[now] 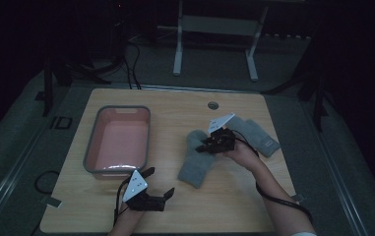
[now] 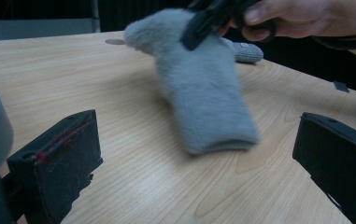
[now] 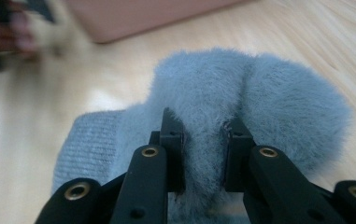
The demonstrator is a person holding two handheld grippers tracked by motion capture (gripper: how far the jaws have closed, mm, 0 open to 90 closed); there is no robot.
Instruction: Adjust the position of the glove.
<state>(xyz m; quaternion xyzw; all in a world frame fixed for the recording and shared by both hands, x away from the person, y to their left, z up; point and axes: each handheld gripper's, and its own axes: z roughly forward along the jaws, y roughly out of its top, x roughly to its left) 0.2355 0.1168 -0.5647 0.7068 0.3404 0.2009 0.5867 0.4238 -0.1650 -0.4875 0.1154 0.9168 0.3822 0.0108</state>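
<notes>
Dim room, wooden table point(image 1: 234, 206) seen from above. Two fluffy grey mittens lie on the right half of it; a grey-rimmed pink bin point(image 1: 92, 150) sits on the left half, w/ nothing visible inside.

Right tool point(image 1: 209, 143) is pinching the nearer mitten point(image 1: 195, 164) at its upper end. In the right gripper view its two black jaws are pressed into a fold of the grey fuzz point(image 3: 203, 140), fabric bunched up between them. In the left gripper view that mitten point(image 2: 203, 102) hangs tilted, top end lifted by the tool, cuff end at or just above the table; slightly blurred, so whether it touches can't be told.

Second mitten point(image 1: 256, 132) lies flat on the table behind the right hand, near the back-right, untouched. Its tip also shows at the far edge in the left gripper view point(image 2: 248, 52).

Left tool point(image 1: 156, 183) rests low at the front of the table, just beside the bin's near-right corner, jaws spread wide, nothing between them.

Progress, as a judgement: early stage. Likely aim is mittens into the bin. Done: first mitten gripped and partly raised. Left: carry it over to the bin, drop it, then the same for the second mitten. Bin and mitten are well apart, w/ bare table between.
</notes>
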